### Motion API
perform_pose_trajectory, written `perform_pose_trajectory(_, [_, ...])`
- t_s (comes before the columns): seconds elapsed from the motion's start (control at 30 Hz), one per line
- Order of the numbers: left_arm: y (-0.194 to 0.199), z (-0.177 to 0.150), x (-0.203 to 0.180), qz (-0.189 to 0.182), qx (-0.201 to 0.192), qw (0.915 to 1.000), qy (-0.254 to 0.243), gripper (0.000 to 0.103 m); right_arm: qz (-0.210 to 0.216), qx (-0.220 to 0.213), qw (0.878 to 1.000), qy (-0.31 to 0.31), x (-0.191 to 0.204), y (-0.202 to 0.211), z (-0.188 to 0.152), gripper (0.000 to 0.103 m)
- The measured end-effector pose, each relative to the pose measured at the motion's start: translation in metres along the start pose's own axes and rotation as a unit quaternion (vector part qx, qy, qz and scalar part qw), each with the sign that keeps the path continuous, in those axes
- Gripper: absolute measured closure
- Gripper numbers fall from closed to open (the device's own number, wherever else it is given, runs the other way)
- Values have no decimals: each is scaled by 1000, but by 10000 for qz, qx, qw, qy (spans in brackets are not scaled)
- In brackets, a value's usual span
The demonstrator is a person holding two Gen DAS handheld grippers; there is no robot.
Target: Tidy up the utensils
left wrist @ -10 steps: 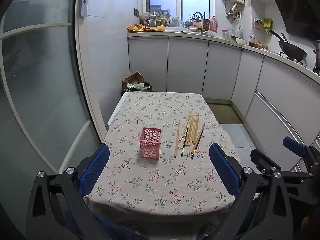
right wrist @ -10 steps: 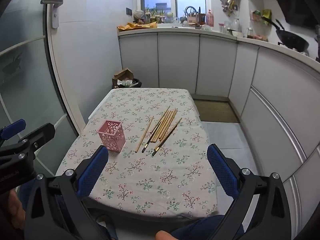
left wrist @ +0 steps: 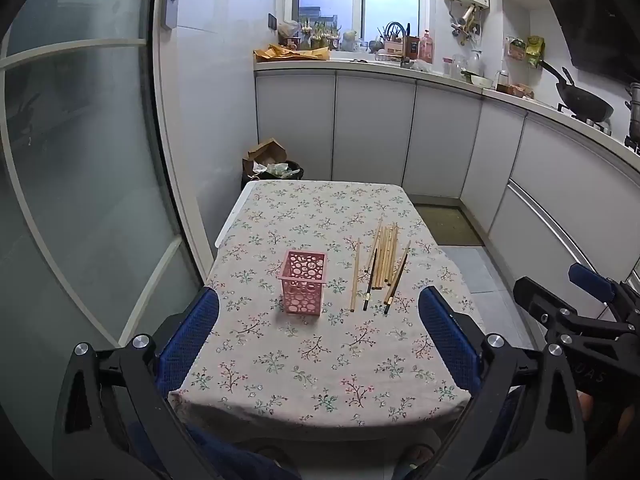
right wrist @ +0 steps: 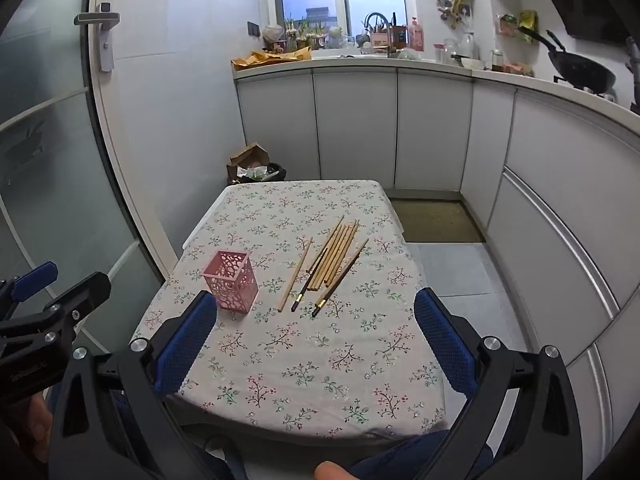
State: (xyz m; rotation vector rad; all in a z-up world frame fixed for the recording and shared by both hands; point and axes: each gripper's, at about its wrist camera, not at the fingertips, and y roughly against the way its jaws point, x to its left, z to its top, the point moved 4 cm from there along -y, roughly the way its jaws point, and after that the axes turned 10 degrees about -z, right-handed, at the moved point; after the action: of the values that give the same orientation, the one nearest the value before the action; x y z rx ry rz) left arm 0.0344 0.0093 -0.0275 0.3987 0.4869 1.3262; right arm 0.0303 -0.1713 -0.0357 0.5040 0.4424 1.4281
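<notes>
A pink perforated holder [left wrist: 304, 282] [right wrist: 231, 286] stands upright and empty near the middle of the table with the floral cloth [left wrist: 320, 368] [right wrist: 312, 360]. To its right lies a loose bunch of several wooden chopsticks [left wrist: 380, 266] [right wrist: 326, 266], two of them dark with gold bands. My left gripper [left wrist: 318, 336] hovers open over the table's near edge, short of the holder, nothing between its blue pads. My right gripper [right wrist: 316, 336] is likewise open and empty, back from the chopsticks.
A frosted glass door [left wrist: 80, 184] runs close along the table's left side. White kitchen cabinets [left wrist: 400, 128] curve round the back and right, with a cluttered counter and a wok [left wrist: 584, 100]. A bin with a cardboard box [left wrist: 268, 164] stands beyond the table's far end.
</notes>
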Motion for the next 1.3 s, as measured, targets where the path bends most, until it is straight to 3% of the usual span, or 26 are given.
perform_pose_trajectory(1.3, [-6,6,-7,-209,134,9996,-146,7,-145,39,9996,-252,-14,-3,8,7])
